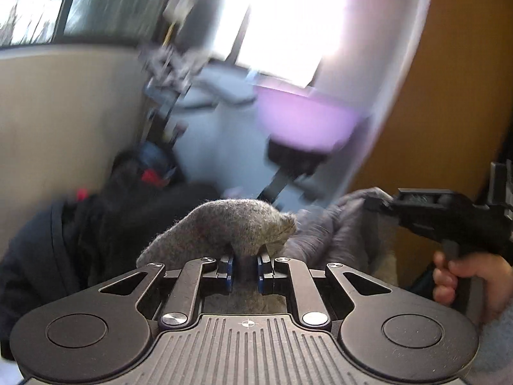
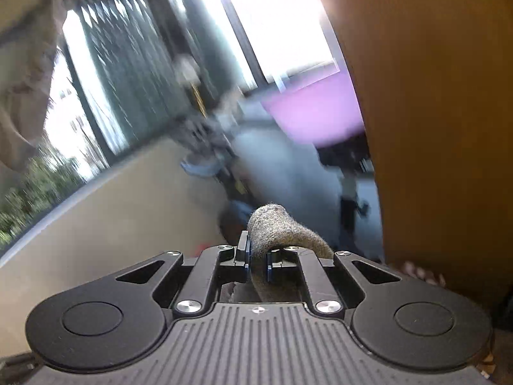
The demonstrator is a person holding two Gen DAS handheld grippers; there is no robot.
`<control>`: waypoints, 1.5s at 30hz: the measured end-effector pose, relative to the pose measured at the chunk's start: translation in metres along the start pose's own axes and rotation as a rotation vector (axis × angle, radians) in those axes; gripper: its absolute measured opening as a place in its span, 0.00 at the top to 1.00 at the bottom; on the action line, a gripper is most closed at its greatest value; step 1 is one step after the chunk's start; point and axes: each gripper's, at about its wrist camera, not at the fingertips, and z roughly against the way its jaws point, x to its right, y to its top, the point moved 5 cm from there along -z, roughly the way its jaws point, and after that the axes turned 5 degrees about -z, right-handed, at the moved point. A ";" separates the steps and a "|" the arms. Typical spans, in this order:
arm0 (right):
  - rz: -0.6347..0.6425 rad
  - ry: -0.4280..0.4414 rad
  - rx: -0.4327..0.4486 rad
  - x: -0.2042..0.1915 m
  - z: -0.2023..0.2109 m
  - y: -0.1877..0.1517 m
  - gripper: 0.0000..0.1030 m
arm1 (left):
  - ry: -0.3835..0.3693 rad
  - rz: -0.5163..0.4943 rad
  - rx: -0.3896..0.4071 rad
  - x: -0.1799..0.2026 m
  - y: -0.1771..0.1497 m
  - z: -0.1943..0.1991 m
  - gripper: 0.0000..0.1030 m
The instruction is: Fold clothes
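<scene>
My left gripper is shut on a bunched fold of a grey knitted garment, which bulges above its fingers. The same grey cloth stretches right to my right gripper, seen from the side with a hand on its handle. In the right wrist view my right gripper is shut on a rolled edge of the grey garment, which curls over its right finger. Both views are blurred by motion.
A dark garment pile lies at the left below a beige wall. A purple tub sits behind on a pale surface. An orange-brown panel fills the right side. Windows stand at the back.
</scene>
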 end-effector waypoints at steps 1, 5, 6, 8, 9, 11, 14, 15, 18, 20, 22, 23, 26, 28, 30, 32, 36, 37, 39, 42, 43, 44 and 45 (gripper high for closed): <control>-0.001 -0.017 -0.042 0.007 -0.016 -0.006 0.91 | 0.021 0.005 -0.032 -0.003 -0.002 -0.014 0.89; 0.016 -0.043 -0.209 0.029 -0.069 -0.036 0.90 | 0.070 -0.007 -0.134 -0.010 -0.014 -0.052 0.88; 0.024 -0.049 -0.246 0.033 -0.080 -0.045 0.90 | 0.073 -0.016 -0.160 -0.011 -0.019 -0.059 0.88; 0.030 -0.051 -0.306 0.038 -0.096 -0.063 0.88 | 0.072 -0.023 -0.220 -0.014 -0.031 -0.071 0.87; 0.034 -0.052 -0.324 0.039 -0.102 -0.072 0.87 | 0.071 -0.024 -0.252 -0.016 -0.037 -0.077 0.83; 0.043 -0.060 -0.333 0.040 -0.108 -0.086 0.85 | 0.048 0.005 -0.320 -0.019 -0.046 -0.088 0.71; 0.049 -0.042 -0.287 0.039 -0.098 -0.094 0.51 | -0.013 0.033 -0.325 -0.022 -0.044 -0.092 0.36; 0.036 -0.037 -0.272 0.041 -0.091 -0.093 0.23 | -0.030 0.026 -0.319 -0.021 -0.043 -0.091 0.21; 0.011 -0.053 -0.228 0.046 -0.070 -0.088 0.08 | -0.075 -0.042 -0.320 -0.013 -0.042 -0.090 0.01; 0.011 -0.088 -0.227 0.052 -0.057 -0.087 0.06 | -0.100 -0.135 -0.347 -0.006 -0.042 -0.095 0.01; -0.005 -0.125 -0.223 0.062 -0.046 -0.088 0.03 | -0.111 -0.218 -0.358 -0.003 -0.046 -0.096 0.01; -0.022 -0.137 -0.228 0.066 -0.040 -0.091 0.03 | -0.117 -0.247 -0.358 -0.003 -0.048 -0.095 0.01; -0.063 -0.163 -0.255 0.077 -0.028 -0.104 0.03 | -0.145 -0.295 -0.371 -0.004 -0.060 -0.094 0.01; -0.061 -0.177 -0.279 0.078 -0.024 -0.117 0.02 | -0.161 -0.295 -0.398 -0.005 -0.067 -0.099 0.01; -0.035 -0.182 -0.302 0.075 -0.024 -0.130 0.02 | -0.177 -0.297 -0.419 -0.004 -0.073 -0.106 0.01; -0.004 -0.203 -0.318 0.072 -0.028 -0.141 0.02 | -0.176 -0.294 -0.444 -0.003 -0.078 -0.117 0.01; -0.013 -0.227 -0.303 0.070 -0.042 -0.152 0.01 | -0.161 -0.277 -0.487 -0.003 -0.082 -0.130 0.01; -0.030 -0.227 -0.298 0.071 -0.045 -0.154 0.00 | -0.159 -0.280 -0.490 -0.002 -0.082 -0.132 0.01; -0.053 -0.238 -0.300 0.072 -0.052 -0.155 0.00 | -0.154 -0.284 -0.495 -0.002 -0.082 -0.135 0.03; -0.078 -0.251 -0.308 0.072 -0.059 -0.156 0.00 | -0.150 -0.289 -0.504 -0.002 -0.083 -0.135 0.19; -0.087 -0.254 -0.312 0.072 -0.061 -0.156 0.00 | -0.146 -0.289 -0.502 -0.003 -0.082 -0.133 0.28; -0.096 -0.257 -0.316 0.072 -0.062 -0.156 0.00 | -0.142 -0.286 -0.502 -0.005 -0.081 -0.131 0.33; -0.097 -0.244 -0.326 0.070 -0.062 -0.156 0.00 | -0.139 -0.281 -0.503 -0.008 -0.080 -0.129 0.45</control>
